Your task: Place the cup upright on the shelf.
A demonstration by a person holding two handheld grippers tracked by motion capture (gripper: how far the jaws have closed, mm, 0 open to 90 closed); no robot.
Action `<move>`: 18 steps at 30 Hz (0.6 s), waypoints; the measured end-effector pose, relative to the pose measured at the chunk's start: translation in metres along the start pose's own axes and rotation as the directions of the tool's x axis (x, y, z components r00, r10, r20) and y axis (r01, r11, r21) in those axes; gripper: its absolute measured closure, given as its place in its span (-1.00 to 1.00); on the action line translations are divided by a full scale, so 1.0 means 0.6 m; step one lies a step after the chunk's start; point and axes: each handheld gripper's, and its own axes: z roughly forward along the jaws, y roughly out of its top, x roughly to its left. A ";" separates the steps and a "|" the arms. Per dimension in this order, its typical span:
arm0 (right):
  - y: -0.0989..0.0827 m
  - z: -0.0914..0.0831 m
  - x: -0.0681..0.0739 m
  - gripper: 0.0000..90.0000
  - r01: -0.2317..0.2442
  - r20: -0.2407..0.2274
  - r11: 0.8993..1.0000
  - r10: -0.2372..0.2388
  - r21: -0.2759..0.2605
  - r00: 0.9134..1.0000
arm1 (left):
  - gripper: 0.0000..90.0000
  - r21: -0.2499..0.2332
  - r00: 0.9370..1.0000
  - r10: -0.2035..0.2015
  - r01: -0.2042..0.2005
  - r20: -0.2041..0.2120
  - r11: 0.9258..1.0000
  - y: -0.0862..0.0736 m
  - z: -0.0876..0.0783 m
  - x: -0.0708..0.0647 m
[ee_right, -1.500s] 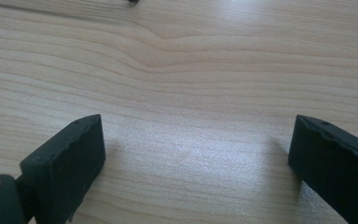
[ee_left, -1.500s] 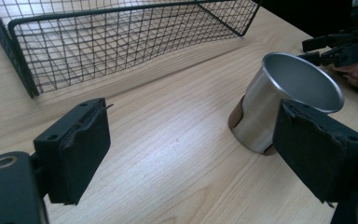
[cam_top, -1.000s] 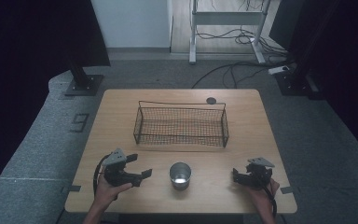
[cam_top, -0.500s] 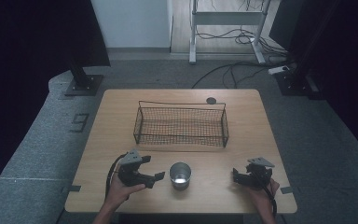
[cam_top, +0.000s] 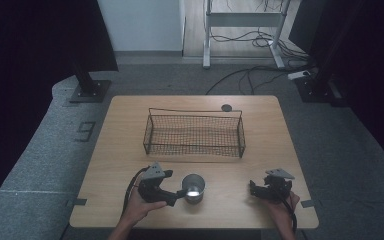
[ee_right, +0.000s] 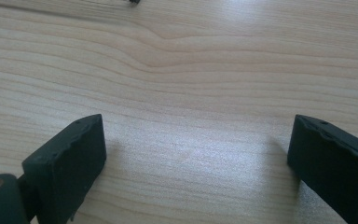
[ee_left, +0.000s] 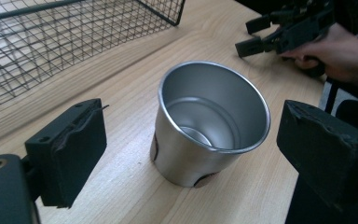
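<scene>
Two containers stood empty: steel cup (ee_left: 209, 126) between the left gripper's (ee_left: 191, 154) spread jaws, wire basket (cam_top: 194, 132) behind; right gripper (ee_right: 196, 158) gaped over bare table (ee_right: 191, 70).

Floor marking (cam_top: 85, 131): a single figure on the grey carpet left of the desk (cam_top: 130, 150), reading as "9" in the high view.
Other text: none legible.

One wooden surface (cam_top: 125, 150); one wire basket (cam_top: 194, 134); one metal cup (cam_top: 193, 188); one small dark disc (cam_top: 226, 107) near far edge; two claws, left claw (cam_top: 177, 194), right claw (cam_top: 252, 187); two hands.
</scene>
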 end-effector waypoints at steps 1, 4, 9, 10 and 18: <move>0.000 0.000 0.000 -0.90 0.000 0.000 1.000 0.000 0.000 1.000 | -0.81 0.005 1.000 0.006 -0.006 -0.002 1.000 0.000 0.004 -0.002; 0.000 0.000 0.000 -0.90 0.000 0.000 1.000 0.000 0.000 1.000 | -0.81 0.010 1.000 0.011 -0.011 -0.003 1.000 -0.001 0.012 -0.007; 0.000 0.000 0.000 -0.90 0.000 0.000 1.000 0.000 0.000 1.000 | -0.81 0.025 1.000 0.022 -0.022 -0.007 0.999 0.002 0.031 -0.018; 0.000 0.000 0.000 -0.90 0.000 0.000 1.000 0.000 0.000 1.000 | -0.81 0.025 1.000 0.022 -0.022 -0.007 0.999 0.002 0.031 -0.018; 0.000 0.000 0.000 -0.90 0.000 0.000 1.000 0.000 0.000 1.000 | -0.82 0.030 0.999 0.032 -0.032 -0.008 0.999 0.001 0.050 -0.026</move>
